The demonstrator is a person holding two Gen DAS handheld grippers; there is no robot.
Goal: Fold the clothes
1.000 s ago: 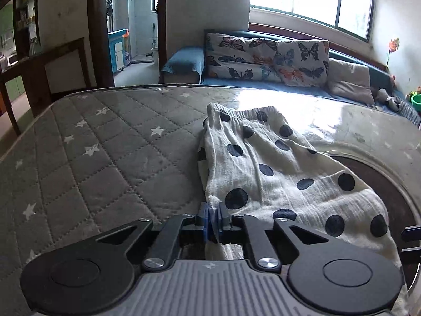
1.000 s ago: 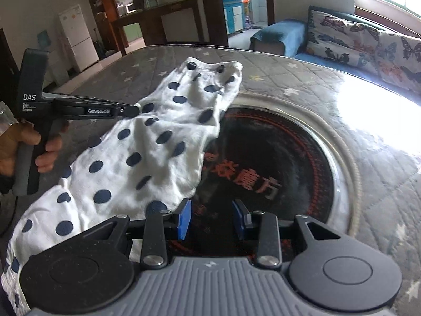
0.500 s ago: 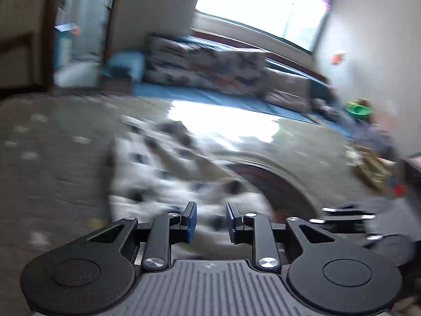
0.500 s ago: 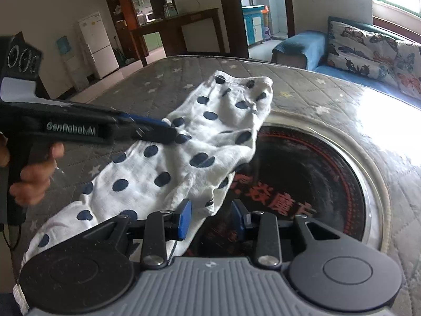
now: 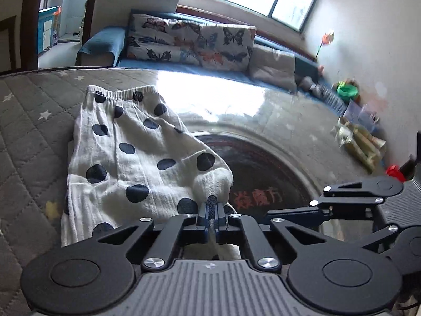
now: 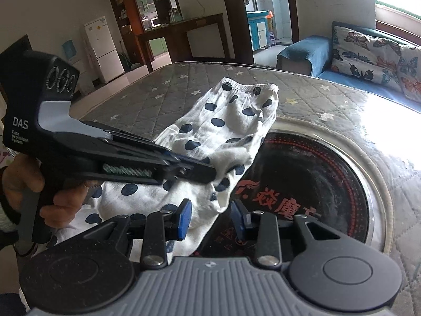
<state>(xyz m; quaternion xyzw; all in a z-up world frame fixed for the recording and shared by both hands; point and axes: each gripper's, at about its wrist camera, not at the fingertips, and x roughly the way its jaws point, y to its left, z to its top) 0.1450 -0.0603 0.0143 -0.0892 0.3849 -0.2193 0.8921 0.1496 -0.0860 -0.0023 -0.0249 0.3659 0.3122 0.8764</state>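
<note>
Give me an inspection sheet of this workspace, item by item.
Surface: grey quilted cover with white stars; a round dark glass plate with red characters is set into it.
Job's things: white polka-dot garment, elastic waistband at the far end, near end bunched and lifted; its edge overlaps the plate.
Clutter: nothing seen on the surface.
Grippers: left gripper shut on a fold of the garment; right gripper open, the garment's edge between its blue pads.
Cables: nothing seen.
Surroundings: blue sofa with butterfly cushions, window, white fridge, dark wood shelving.
</note>
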